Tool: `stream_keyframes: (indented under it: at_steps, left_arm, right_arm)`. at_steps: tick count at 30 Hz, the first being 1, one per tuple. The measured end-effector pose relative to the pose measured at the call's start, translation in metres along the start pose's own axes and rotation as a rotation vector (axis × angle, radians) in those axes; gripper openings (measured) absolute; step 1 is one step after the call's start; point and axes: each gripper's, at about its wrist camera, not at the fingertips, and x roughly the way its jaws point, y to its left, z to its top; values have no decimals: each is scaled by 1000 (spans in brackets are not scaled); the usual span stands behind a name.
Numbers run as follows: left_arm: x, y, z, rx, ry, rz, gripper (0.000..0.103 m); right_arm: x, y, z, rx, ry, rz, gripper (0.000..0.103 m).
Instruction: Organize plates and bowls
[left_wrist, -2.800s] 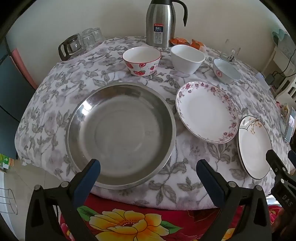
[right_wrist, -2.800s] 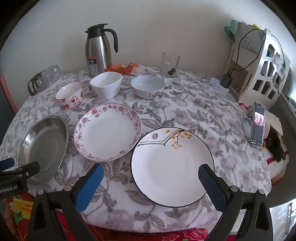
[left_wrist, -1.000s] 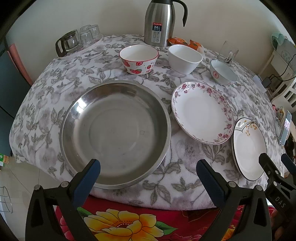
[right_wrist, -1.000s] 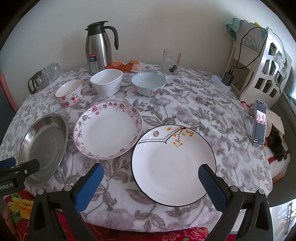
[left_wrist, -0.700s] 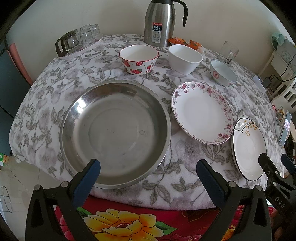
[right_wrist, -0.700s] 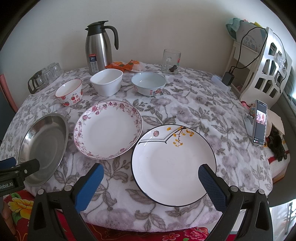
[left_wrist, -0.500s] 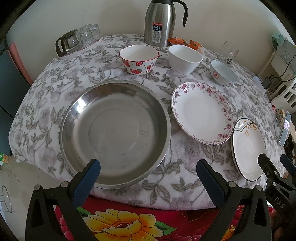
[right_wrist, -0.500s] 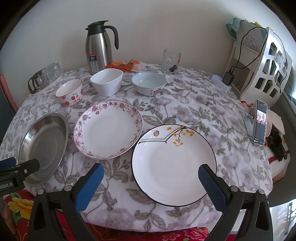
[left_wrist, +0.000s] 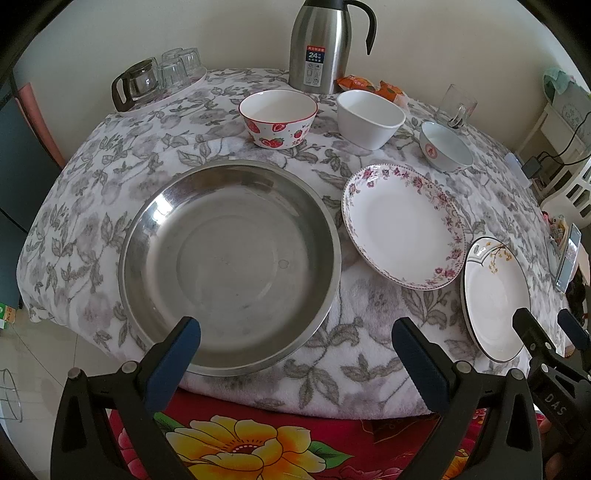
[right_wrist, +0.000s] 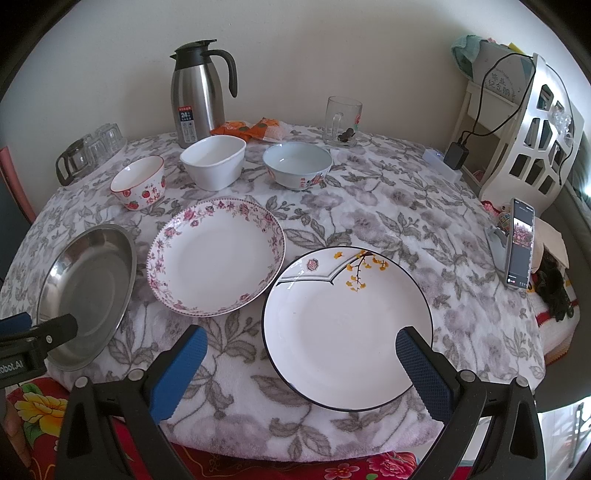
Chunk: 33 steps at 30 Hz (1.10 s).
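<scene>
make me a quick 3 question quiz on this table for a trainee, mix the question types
1. True or false: the steel basin already has a plate stacked in it.
2. Multiple choice: which dish lies nearest the right gripper? A) strawberry bowl B) ginkgo plate C) white bowl
3. Fill in: the number of bowls in the row in front of the flask is ____.

Key
1. False; the basin is empty.
2. B; the ginkgo plate lies right ahead of its open fingers, one fingertip over the rim.
3. Three: the strawberry bowl, the white bowl and the blue bowl.
</scene>
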Motion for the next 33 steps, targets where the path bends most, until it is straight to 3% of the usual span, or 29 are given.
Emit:
stream_keyframes:
  at_steps: [12,19,25,30,33]
  left_arm:
    - [-8,16,5,-62,-14,-82,103]
    - [-26,63,25,-158,-103,-120,103]
    - [-41,121,47,-221,-210,-86,103]
    - [-25,158,50,-289,-189,-35,103]
    - [-1,176,52,-314,-162,-62,103]
  right_arm:
    - [2,6,4,-1,-5,26,103]
    - [-3,40,18,-45,-65,169,103]
    - [5,77,29,-60,-41,313,103]
    - [16,116,34,-131,-21,380,97]
    - [34,132,33,-128,56,413,92]
